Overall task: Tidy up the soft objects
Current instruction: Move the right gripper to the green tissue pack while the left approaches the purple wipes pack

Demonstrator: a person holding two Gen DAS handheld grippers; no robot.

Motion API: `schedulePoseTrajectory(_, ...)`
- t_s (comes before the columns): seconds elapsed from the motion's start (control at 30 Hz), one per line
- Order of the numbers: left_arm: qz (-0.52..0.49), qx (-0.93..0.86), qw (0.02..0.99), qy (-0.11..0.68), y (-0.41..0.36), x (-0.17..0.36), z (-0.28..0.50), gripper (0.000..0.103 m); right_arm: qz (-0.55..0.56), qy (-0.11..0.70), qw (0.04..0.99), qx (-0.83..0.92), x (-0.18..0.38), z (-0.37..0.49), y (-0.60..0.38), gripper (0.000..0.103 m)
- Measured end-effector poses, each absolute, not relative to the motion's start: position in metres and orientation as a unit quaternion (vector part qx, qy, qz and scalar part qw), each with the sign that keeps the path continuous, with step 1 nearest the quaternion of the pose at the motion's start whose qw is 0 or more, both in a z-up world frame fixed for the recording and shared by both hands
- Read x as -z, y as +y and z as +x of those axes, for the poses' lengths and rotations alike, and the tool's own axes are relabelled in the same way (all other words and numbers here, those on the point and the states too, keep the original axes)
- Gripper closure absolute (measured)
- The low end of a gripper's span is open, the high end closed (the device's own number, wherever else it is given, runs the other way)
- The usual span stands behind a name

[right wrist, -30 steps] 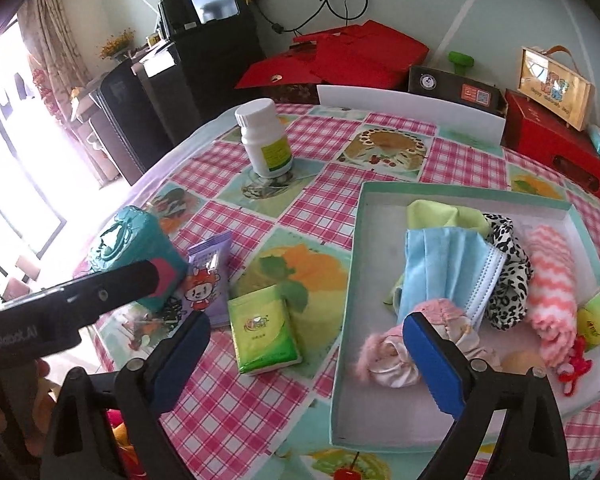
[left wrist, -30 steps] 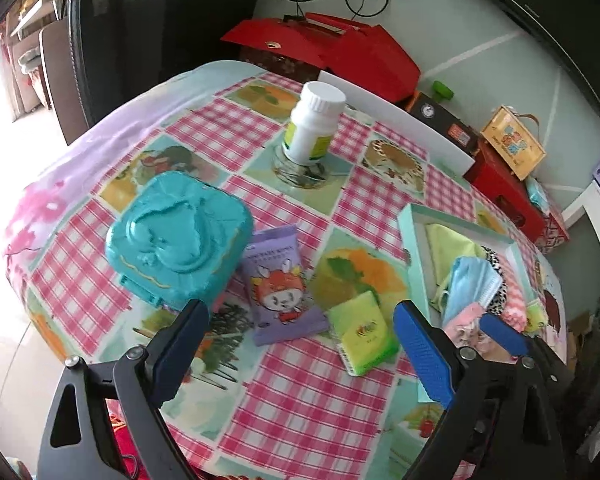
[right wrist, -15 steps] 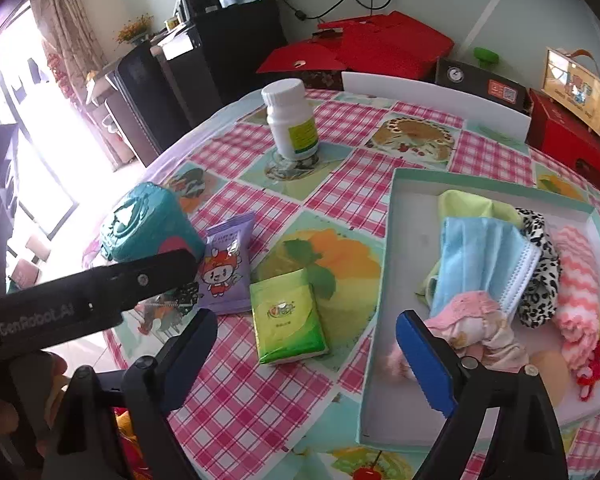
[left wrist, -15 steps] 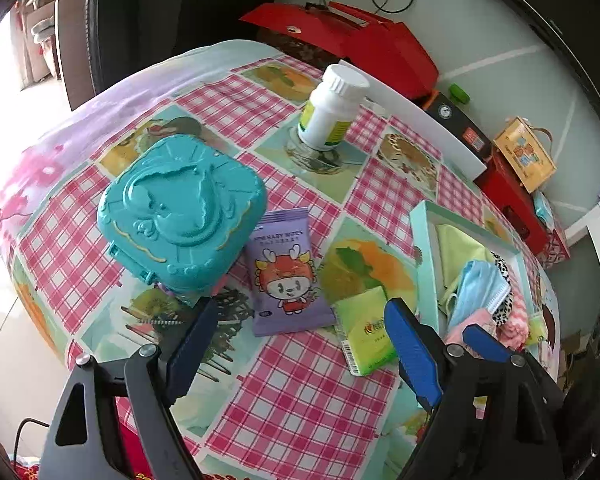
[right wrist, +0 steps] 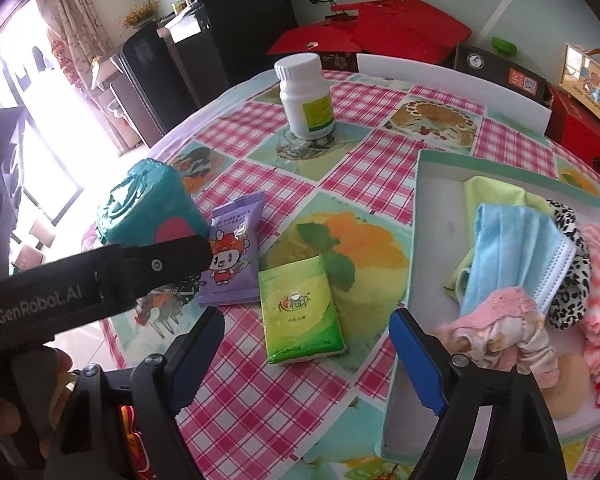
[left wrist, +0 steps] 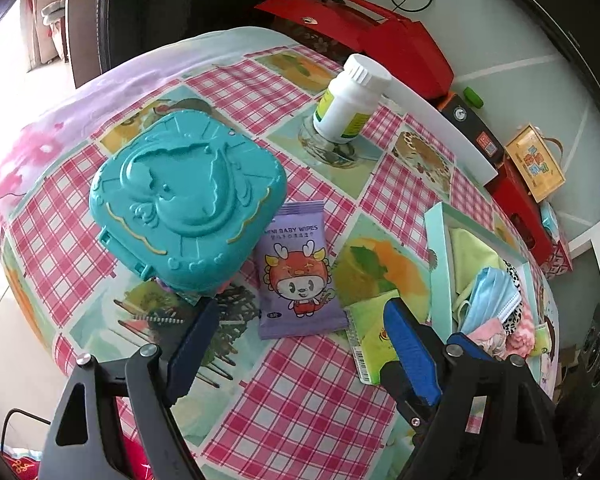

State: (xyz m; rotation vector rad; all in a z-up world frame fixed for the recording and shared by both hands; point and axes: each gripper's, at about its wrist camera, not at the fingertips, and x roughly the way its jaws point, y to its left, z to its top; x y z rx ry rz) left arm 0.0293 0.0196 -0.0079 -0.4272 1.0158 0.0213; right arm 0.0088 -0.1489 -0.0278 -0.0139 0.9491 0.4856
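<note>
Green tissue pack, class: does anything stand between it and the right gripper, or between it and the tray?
Nothing visible does. The green tissue pack lies flat on bare cloth ahead of the right gripper, whose empty jaws are closing. The tray sits just right of it, nothing between.

The checked tablecloth (right wrist: 236, 392) bears a teal case (left wrist: 188, 204), wipes (left wrist: 296, 276), tissues (right wrist: 300, 308), bottle (right wrist: 306, 96) and tray (right wrist: 416, 240).

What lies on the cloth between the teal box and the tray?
Between the teal box and the tray lie the purple wipes pack and the green tissue pack, side by side; both wrist views show it.
</note>
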Motion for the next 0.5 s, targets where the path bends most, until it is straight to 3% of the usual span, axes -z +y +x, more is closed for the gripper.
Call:
schedulePoseTrajectory(0.4,-0.223,-0.004,0.842,0.491,0.02,0.016,0.035,0.019,-0.033,0.463,0.854,-0.236,0.04,0.014,-0.135,0.02)
schedulePoseTrajectory(0.47,-0.228,-0.004,0.839,0.494,0.019,0.019,0.037,0.035,-0.042,0.465,0.852,-0.238,0.041,0.013,-0.132,0.022)
schedulePoseTrajectory(0.5,-0.229,-0.004,0.836,0.498,0.018,0.021,0.038,0.035,-0.044,0.468,0.85,-0.238,0.042,0.013,-0.13,0.023)
